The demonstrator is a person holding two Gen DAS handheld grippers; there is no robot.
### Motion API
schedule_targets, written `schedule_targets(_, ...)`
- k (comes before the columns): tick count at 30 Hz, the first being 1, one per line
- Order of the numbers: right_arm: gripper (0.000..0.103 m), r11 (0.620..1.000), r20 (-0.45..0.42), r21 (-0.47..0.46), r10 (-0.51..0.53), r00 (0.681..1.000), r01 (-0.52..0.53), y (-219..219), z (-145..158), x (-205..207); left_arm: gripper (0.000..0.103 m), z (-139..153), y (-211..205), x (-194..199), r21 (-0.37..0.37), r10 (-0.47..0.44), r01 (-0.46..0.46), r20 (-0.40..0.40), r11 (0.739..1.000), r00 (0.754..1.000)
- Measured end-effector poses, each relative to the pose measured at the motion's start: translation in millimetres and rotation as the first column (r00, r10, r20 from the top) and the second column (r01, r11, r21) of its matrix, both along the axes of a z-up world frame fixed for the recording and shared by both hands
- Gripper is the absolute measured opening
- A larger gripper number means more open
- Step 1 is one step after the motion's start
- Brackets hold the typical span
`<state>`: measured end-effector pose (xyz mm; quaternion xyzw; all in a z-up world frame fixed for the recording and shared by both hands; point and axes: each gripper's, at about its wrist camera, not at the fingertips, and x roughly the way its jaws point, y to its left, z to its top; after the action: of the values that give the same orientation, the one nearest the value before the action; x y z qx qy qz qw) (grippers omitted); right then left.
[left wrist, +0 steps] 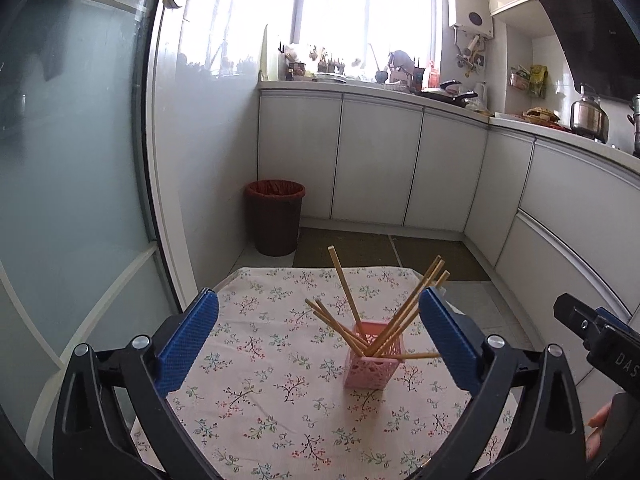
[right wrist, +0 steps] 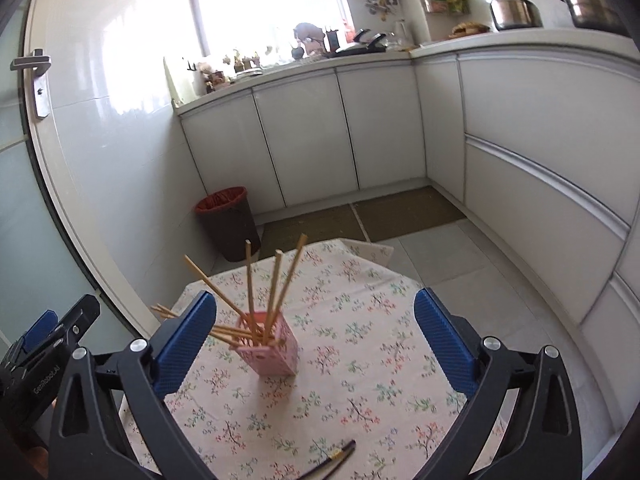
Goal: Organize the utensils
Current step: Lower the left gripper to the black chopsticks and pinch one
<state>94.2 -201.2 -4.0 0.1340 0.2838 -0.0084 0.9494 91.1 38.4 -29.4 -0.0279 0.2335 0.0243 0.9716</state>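
Where a white kitchen narrows to a corner beneath a bright window, a small table stands draped in a pale cloth printed with little flowering sprigs. Glossy white cabinet doors run under a cluttered counter, a steel kettle sits at the far right, and a dark brown bin with a red liner stands on the floor by a frosted glass door. Near the middle of the table stands a pink perforated plastic holder, square in section, with thin wooden chopsticks fanning out of it at several angles. One dark chopstick with a gold band lies flat on the cloth at the near edge, well apart from the holder. The left gripper and right gripper are black-framed with ribbed blue pads; the jaws of each stand wide apart, hovering over the table with nothing pressed between them.
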Motion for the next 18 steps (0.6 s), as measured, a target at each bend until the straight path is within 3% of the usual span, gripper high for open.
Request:
schedule_targets(7,0.096,1.0,-0.065,-0.006,-0.027,0.998,0.026,-23.8,-33.3,-35.7,0.096,-18.1,-16.5,5.0,0.041,-0.072,0.076,-0.095,0.996,0.993)
schedule_targets(11,0.096,0.998,-0.154,0.046,-0.043,0.987,0.05,-42.5,-69.0,-54.0,0.096,-38.0,-27.5,13.1,0.035,-0.158,0.169,-0.21,0.985,0.965)
schedule_targets(13,0.096,0.995,-0.212,0.076,-0.048,0.976,0.065,-50.3,-90.5,-59.8,0.096,-52.2,-37.9,18.0,0.042,-0.206,0.227,-0.284,0.973,0.936)
schedule_targets(18,0.096,0.987,-0.32,0.129,-0.049,0.946,0.095,-67.7,-138.2,-70.6,0.096,-109.2,-70.3,34.0,0.033,-0.312,0.385,-0.527,0.922,0.791)
